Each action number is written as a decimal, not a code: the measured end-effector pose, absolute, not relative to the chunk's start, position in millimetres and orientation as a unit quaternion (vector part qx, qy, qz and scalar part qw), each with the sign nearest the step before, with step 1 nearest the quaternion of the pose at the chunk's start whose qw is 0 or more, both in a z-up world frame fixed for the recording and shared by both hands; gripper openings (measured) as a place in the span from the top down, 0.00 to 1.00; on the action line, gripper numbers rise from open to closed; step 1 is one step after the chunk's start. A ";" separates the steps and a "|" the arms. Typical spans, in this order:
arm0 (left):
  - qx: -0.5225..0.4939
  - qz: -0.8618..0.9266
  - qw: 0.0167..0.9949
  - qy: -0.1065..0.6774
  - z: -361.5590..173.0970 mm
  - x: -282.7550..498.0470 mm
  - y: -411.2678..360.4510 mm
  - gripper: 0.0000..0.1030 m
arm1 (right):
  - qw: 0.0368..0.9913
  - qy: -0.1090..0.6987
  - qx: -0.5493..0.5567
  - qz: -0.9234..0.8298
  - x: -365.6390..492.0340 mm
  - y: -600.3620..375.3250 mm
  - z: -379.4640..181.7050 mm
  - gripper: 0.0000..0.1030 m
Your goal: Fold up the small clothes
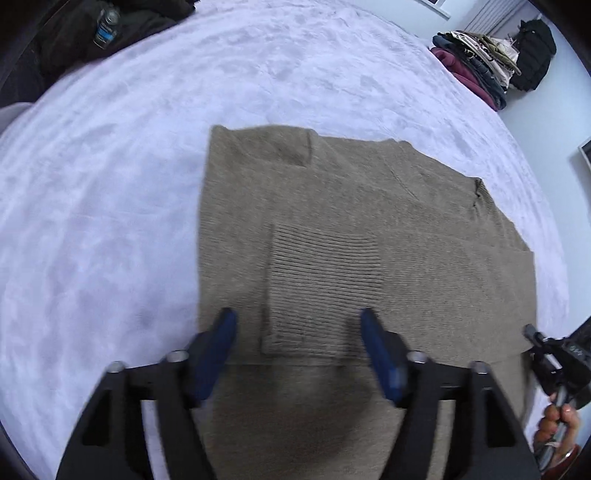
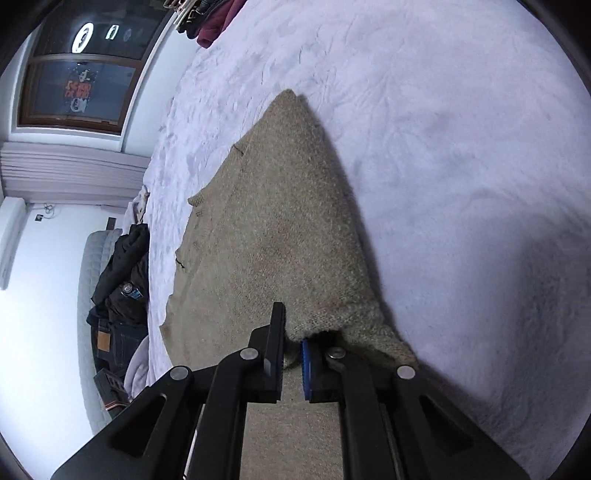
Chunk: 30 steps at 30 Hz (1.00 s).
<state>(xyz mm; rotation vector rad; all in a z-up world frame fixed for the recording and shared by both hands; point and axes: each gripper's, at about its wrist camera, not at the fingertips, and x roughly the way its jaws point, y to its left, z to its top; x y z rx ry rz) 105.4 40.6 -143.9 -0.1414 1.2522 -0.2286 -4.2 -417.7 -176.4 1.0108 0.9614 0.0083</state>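
Observation:
A beige knit sweater [image 1: 369, 206] lies flat on the lilac bed cover [image 1: 110, 184], with a ribbed sleeve cuff [image 1: 325, 291] folded over its body. My left gripper [image 1: 297, 317] hovers just over that cuff, its blue pads wide apart and nothing pinched between them. In the right wrist view my right gripper [image 2: 293, 332] is shut on a bunched edge of the sweater [image 2: 277, 221], which rises in a ridge from the bed [image 2: 443, 147]. The right gripper's body [image 1: 554, 354] and the hand holding it [image 1: 557, 417] show at the left view's right edge.
A pile of folded clothes [image 1: 476, 62] and a black bag [image 1: 535, 51] sit at the bed's far right corner. Dark garments with a bottle [image 1: 107, 26] lie at the far left. Beyond the bed are a window [image 2: 74, 74] and dark clothes [image 2: 122, 273].

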 end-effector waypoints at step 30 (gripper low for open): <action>-0.108 -0.115 0.780 0.606 -162.6 178.1 93.9 0.27 | 0.812 0.479 0.333 -0.019 22.6 -450.6 -125.0 0.56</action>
